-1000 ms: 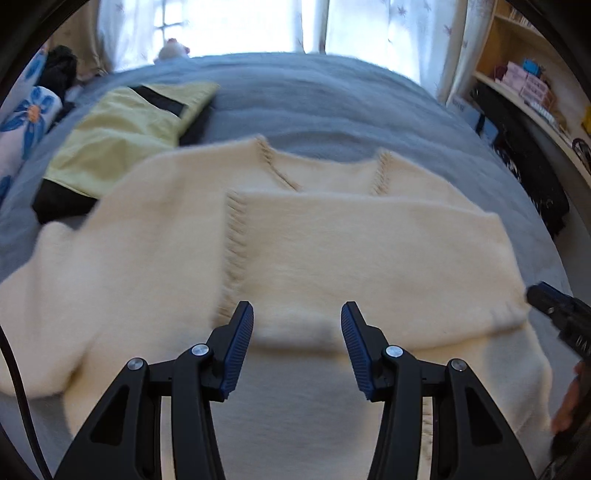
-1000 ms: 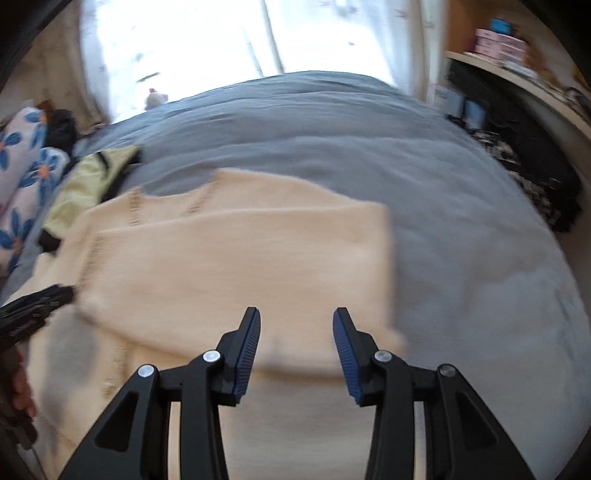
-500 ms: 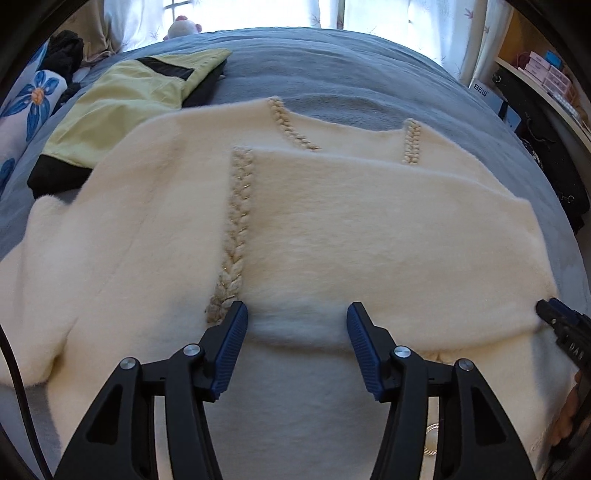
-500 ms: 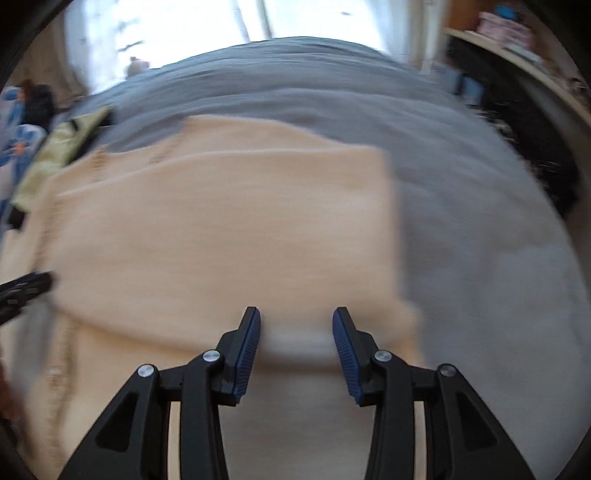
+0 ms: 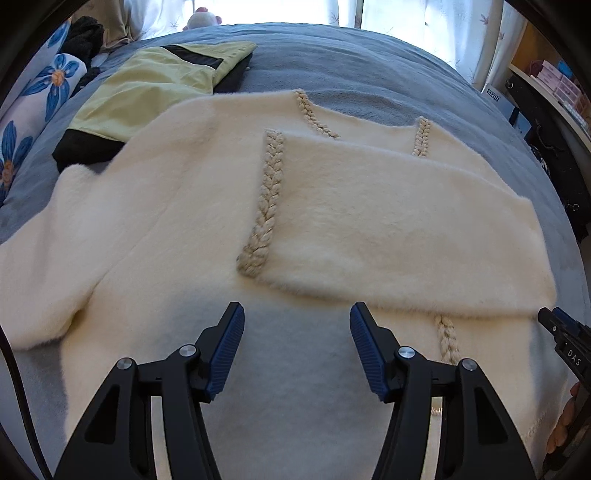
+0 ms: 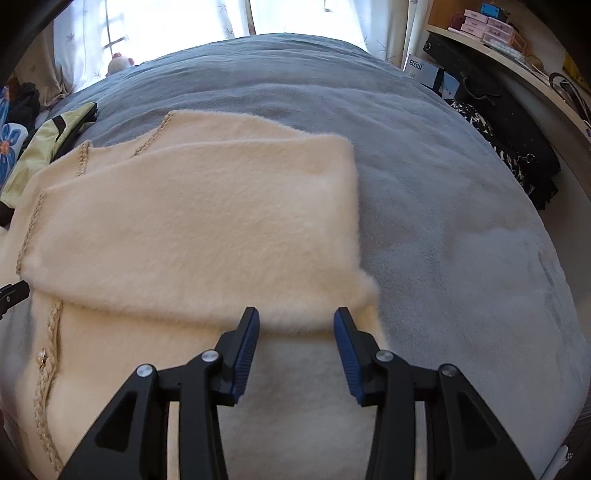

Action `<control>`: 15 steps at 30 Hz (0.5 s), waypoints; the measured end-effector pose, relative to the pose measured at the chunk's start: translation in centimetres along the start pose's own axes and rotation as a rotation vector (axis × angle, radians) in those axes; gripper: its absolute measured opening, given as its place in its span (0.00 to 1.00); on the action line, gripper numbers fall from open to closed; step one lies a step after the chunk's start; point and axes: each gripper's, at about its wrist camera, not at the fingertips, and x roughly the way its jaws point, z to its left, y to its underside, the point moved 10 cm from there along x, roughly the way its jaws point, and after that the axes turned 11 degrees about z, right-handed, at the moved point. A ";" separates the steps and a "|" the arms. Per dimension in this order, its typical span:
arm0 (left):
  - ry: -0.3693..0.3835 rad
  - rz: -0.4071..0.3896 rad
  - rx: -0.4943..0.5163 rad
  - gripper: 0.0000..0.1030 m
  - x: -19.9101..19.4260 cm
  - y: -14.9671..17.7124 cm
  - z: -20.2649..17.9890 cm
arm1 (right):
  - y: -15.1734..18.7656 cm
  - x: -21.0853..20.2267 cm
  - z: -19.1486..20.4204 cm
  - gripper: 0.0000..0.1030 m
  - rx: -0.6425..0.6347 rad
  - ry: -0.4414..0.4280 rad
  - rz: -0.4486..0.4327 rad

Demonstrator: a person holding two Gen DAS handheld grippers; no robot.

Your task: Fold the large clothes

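Observation:
A fluffy cream sweater [image 5: 369, 221] with braided trim [image 5: 269, 199] lies flat on the bed, one side folded across its body. My left gripper [image 5: 296, 308] hovers over the lower body, just short of the fold's near edge. Its jaws are opening and nothing is between them. My right gripper [image 6: 296, 312] stands open with its tips at the near edge of the folded panel [image 6: 203, 221], close to the sweater's right side. The pads press on nothing. The right gripper [image 5: 565, 339] also shows at the right edge of the left wrist view.
A grey cover [image 6: 443, 184] spreads over the bed. A yellow-green and black garment [image 5: 155, 88] lies at the far left beside a floral pillow [image 5: 48, 85]. Black bags [image 6: 517, 129] and a shelf with boxes [image 6: 487, 22] line the right side.
Both grippers have sunk closer to the sweater. The left jaws have widened, and the fold's edge that sat between their tips now lies just beyond them.

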 end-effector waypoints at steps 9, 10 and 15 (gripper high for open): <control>-0.037 -0.038 0.024 0.56 -4.6 4.2 0.7 | 4.0 -3.1 2.0 0.41 -0.005 -0.071 0.008; -0.038 -0.044 0.030 0.56 -5.3 4.8 0.7 | 4.5 -3.5 2.4 0.41 -0.007 -0.081 0.008; -0.021 -0.061 0.036 0.56 -7.6 7.2 1.1 | 6.7 -5.4 4.6 0.41 -0.024 -0.116 -0.001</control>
